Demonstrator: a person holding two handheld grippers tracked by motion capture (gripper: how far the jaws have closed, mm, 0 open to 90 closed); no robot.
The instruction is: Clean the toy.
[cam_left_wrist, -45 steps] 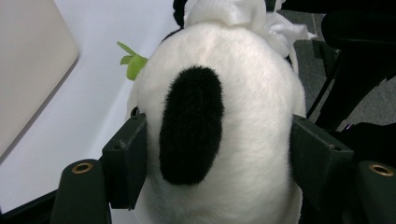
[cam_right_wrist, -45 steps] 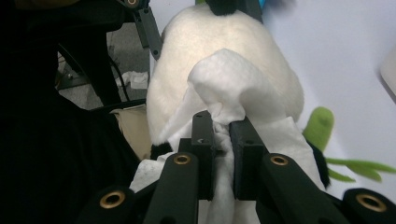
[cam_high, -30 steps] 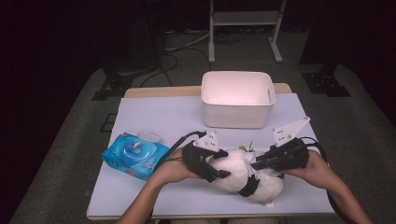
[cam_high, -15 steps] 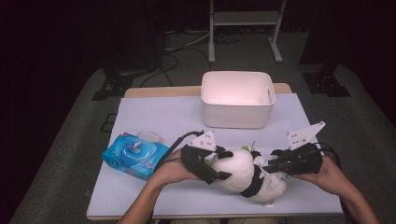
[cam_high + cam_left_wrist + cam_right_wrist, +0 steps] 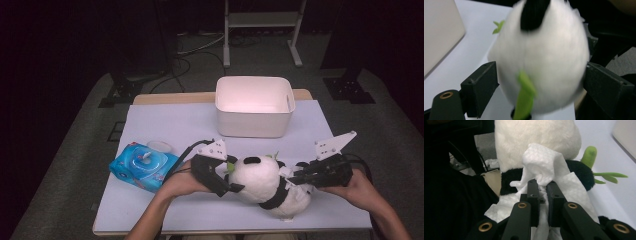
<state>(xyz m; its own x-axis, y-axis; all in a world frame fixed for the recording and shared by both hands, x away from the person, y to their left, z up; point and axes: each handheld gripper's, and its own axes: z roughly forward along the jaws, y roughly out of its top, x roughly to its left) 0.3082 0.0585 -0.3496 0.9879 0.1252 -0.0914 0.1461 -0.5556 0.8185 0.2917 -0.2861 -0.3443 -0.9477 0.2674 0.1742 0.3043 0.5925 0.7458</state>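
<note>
Panda (image 5: 262, 180) on table (image 5: 165, 125), head between left gripper (image 5: 541, 82) jaws.
Left jaws just opening, seemingly off the fur; right gripper (image 5: 542, 187) clamps wipe (image 5: 541, 166) at body, shifted outward since earlier.

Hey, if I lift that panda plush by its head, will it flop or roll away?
The panda plush looks soft and fluffy, so it probably sags rather than staying stiff. It likely weighs little for its bulk. The round head, sitting between the left gripper fingers, may squash or slip.
</note>
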